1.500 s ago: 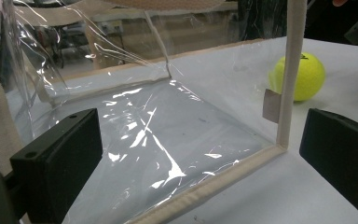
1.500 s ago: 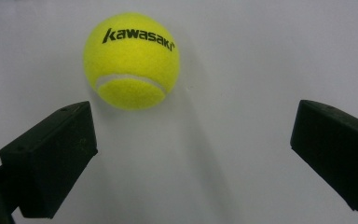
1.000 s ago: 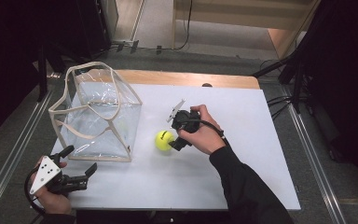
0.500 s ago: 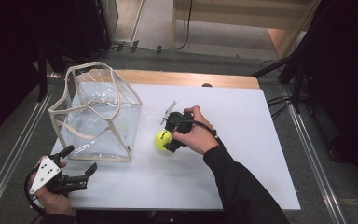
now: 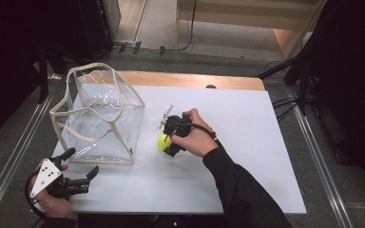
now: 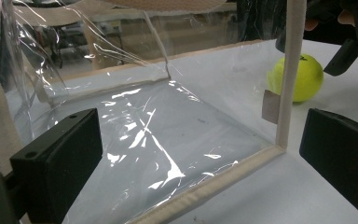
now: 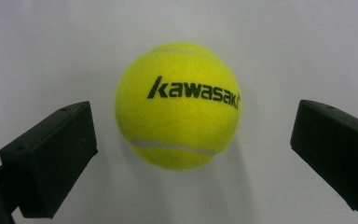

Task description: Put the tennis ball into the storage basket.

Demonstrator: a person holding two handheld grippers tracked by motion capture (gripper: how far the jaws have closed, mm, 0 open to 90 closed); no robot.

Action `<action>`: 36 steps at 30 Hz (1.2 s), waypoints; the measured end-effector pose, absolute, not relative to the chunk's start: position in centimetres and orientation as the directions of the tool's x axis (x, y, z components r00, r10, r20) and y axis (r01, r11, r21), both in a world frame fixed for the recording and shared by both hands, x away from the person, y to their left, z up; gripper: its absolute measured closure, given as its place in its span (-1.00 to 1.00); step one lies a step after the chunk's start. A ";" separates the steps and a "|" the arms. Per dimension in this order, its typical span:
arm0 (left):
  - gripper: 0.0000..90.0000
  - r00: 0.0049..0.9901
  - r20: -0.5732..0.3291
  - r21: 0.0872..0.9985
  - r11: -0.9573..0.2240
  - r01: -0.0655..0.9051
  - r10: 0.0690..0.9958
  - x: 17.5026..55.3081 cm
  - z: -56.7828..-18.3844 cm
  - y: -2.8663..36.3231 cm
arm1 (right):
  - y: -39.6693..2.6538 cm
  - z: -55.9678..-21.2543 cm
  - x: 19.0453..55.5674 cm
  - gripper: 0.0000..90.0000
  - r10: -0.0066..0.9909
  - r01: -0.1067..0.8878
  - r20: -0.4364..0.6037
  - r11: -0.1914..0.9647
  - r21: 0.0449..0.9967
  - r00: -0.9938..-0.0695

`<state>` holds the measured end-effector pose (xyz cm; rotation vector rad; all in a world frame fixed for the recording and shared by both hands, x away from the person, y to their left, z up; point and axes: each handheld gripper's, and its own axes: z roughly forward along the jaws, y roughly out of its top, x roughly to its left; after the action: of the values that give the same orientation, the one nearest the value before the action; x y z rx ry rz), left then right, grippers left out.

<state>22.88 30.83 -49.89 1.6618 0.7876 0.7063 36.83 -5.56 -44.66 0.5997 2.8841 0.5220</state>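
Note:
A yellow tennis ball (image 5: pixel 164 141) printed "kawasaki" (image 7: pixel 177 105) lies on the white table (image 5: pixel 247 156). My right gripper (image 5: pixel 167 142) hovers right above it, pointing down, jaws open with the ball between and below them, not touching. A clear plastic bag with beige trim (image 5: pixel 100 116) stands upright at the left of the table. My left gripper (image 5: pixel 83 164) rests open near the front left corner, facing the bag's near wall (image 6: pixel 168 140); the ball (image 6: pixel 298 77) shows beyond the bag's corner seam.
The table's front edge runs just under the left hand (image 5: pixel 52 202). A wooden strip (image 5: pixel 195 80) borders the far side. Dark stands and cables (image 5: pixel 294 71) lie on the floor to the right. Bare tabletop stretches to the right of the ball.
My right gripper has shifted left and down over the ball, now straddling it. The left gripper and bag have stayed put.

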 end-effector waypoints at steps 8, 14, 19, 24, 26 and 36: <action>-1.00 0.600 0.051 0.976 -0.166 0.138 0.798 22.9 -49.9 30.9 | -4.7 -45.3 36.9 -1.00 0.399 0.354 -0.071 0.872 0.337 -0.914; -1.00 0.598 0.051 0.976 -0.167 0.140 0.800 22.9 -49.9 30.9 | -4.2 -45.7 36.9 -1.00 0.396 0.356 -0.064 0.877 0.322 -0.916; -1.00 0.598 0.051 0.976 -0.167 0.140 0.800 22.9 -49.9 30.9 | -4.0 -46.0 37.1 -1.00 0.398 0.364 -0.052 0.878 0.310 -0.916; -1.00 0.598 0.050 0.976 -0.166 0.140 0.800 22.9 -49.9 30.9 | -3.9 -46.1 37.3 -0.88 0.412 0.378 -0.048 0.873 0.307 -0.910; -1.00 0.598 0.050 0.976 -0.166 0.141 0.800 22.9 -49.9 30.9 | -3.9 -46.2 37.3 -0.88 0.412 0.382 -0.041 0.873 0.303 -0.910; -1.00 0.599 0.051 0.976 -0.167 0.140 0.799 22.9 -49.9 30.9 | -3.5 -46.6 37.5 -0.86 0.419 0.392 -0.039 0.875 0.285 -0.907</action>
<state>22.94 30.94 -49.85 1.6629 0.7892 0.7059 37.47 -3.52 -46.61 0.6390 2.9445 0.4161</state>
